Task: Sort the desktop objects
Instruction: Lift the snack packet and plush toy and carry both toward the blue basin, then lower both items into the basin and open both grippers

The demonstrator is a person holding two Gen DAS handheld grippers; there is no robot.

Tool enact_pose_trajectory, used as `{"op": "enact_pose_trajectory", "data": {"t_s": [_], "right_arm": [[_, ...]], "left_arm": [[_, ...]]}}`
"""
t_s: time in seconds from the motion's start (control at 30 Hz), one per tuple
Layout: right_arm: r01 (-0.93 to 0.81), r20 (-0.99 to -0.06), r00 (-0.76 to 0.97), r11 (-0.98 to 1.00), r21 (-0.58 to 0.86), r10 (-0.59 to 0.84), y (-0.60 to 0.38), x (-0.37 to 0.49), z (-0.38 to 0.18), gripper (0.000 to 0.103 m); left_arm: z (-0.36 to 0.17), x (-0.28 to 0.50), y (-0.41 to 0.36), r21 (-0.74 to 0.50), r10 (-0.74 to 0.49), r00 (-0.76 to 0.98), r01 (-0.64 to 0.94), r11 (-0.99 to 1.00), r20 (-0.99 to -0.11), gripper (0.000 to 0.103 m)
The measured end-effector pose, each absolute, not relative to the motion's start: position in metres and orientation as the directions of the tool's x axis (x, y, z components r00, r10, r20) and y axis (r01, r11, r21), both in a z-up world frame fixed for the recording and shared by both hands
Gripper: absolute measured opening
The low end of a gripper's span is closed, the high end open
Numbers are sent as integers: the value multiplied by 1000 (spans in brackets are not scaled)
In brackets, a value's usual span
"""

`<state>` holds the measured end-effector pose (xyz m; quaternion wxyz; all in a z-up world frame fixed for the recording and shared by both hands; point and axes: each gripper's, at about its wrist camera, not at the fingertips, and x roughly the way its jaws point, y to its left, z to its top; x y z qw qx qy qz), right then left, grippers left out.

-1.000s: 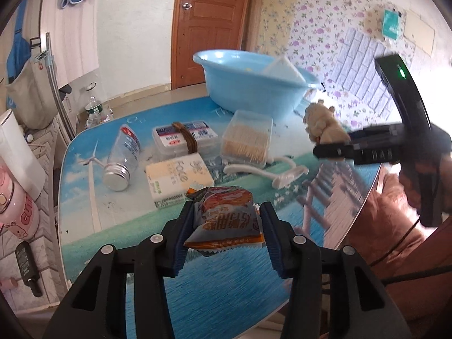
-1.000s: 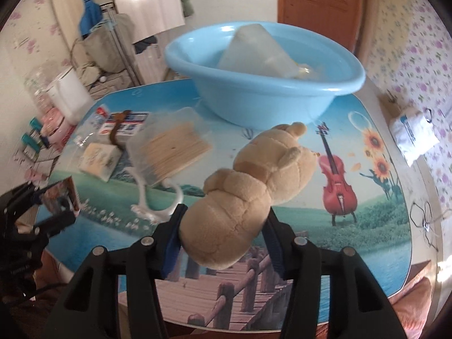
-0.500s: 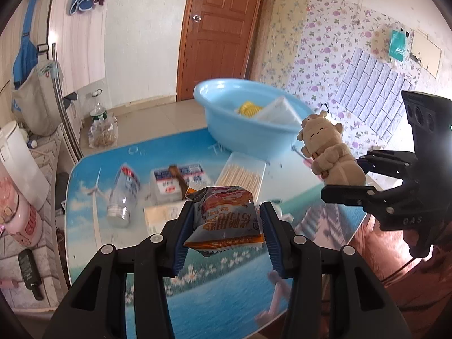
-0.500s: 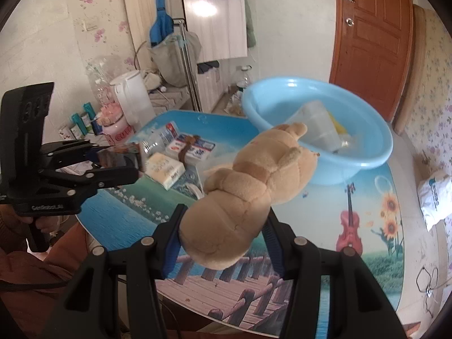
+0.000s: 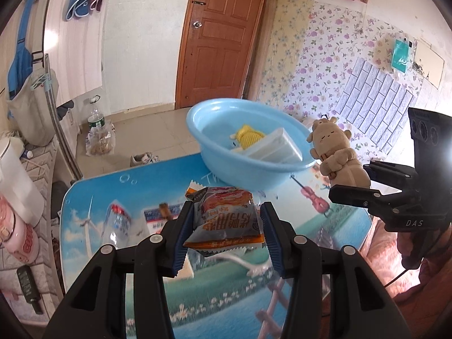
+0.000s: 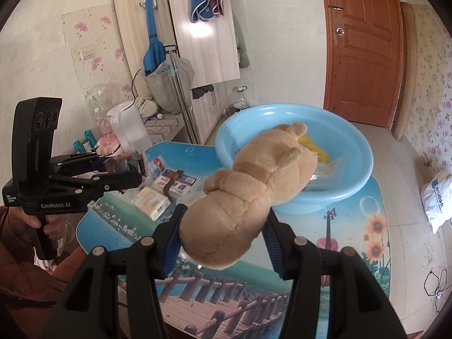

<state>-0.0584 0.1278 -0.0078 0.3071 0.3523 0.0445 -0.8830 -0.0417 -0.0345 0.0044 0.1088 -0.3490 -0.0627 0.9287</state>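
Note:
My left gripper (image 5: 224, 240) is shut on an orange snack packet (image 5: 226, 220) and holds it high above the table. My right gripper (image 6: 223, 243) is shut on a tan plush bear (image 6: 248, 195), also held high; the bear shows in the left wrist view (image 5: 336, 155) beside the blue basin (image 5: 226, 166). The basin (image 6: 353, 180) holds a yellow item (image 5: 248, 137) and a white packet (image 5: 276, 149). The left gripper shows at the left of the right wrist view (image 6: 124, 178).
On the picture-printed table (image 5: 220, 305) lie a clear bottle (image 5: 117, 223), a banded box (image 6: 175, 182), a tissue pack (image 6: 151, 202) and a white hook (image 5: 245, 262). A kettle (image 6: 130, 130) and clutter stand beyond the table's left side.
Both grippers have risen well above the table with their loads. The view now looks down into the basin, and the bear has come closer to its rim.

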Motion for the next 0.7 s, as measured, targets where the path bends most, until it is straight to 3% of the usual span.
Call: {"op": "enact_pose_trajectory", "data": {"t_s": [0.7], "right_arm": [[489, -666, -609, -865, 113, -431, 150, -155, -11, 52]], "left_arm": [[20, -177, 18, -153, 327, -704, -300, -942, -630, 50]]}}
